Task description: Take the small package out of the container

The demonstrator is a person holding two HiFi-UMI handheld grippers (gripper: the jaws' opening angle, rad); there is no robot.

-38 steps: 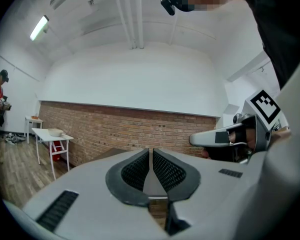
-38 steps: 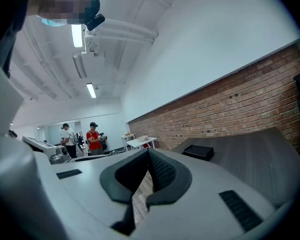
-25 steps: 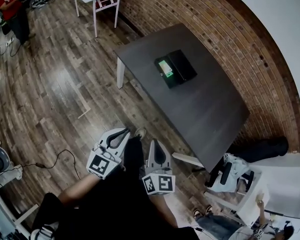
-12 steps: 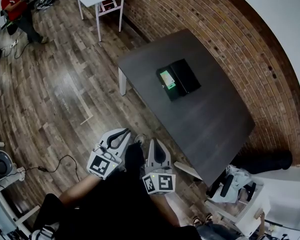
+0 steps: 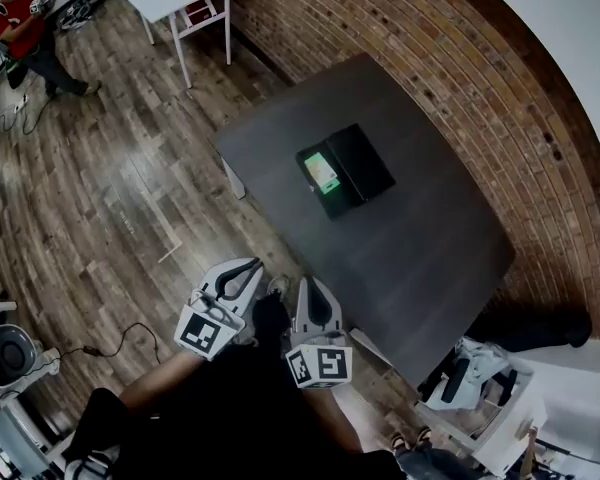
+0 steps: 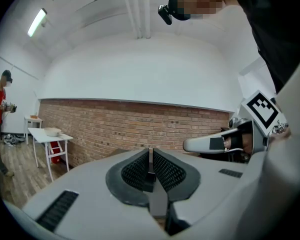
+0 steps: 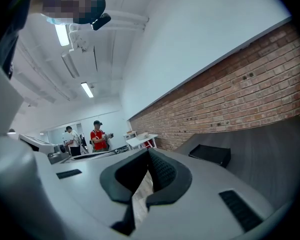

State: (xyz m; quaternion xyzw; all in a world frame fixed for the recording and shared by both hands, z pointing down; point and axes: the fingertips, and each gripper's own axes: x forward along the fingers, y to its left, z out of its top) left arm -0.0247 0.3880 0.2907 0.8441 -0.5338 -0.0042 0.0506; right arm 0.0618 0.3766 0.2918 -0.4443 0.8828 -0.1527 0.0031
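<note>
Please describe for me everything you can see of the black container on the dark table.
The black container is low, flat and rectangular, with a matte dark surface; its material cannot be told. The head view shows two halves side by side: the half toward the wooden floor holds a small green and white package, the other is plain black, perhaps an open lid. It lies flat near the middle of the dark table. Only the table and the package touch it.
</note>
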